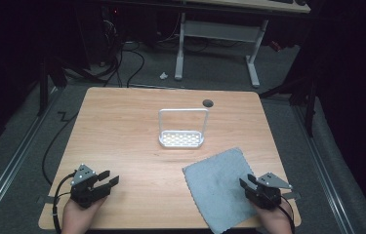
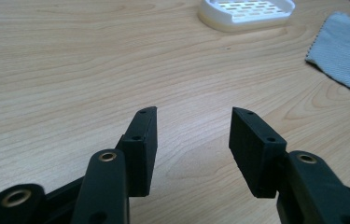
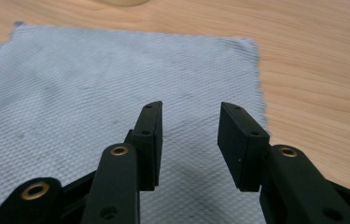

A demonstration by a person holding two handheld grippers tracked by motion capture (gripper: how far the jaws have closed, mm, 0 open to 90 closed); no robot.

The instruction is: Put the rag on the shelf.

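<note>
Grey cloth (image 1: 219,187) lies flat at the wooden table's (image 1: 122,131) near right corner, untouched; right gripper (image 3: 189,140) hovers above it, left gripper (image 2: 193,144) beside, both wide and empty, so work looks unstarted.

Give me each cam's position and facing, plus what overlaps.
High view: above the near table edge, looking forward and down at the table; both hands, left hand-held gripper, right hand-held gripper.
Left gripper view: on the left hand-held gripper, along open jaws, toward the white rack.
Right gripper view: on the right hand-held gripper, open jaws over the grey cloth.
All three share the cloth.
</note>
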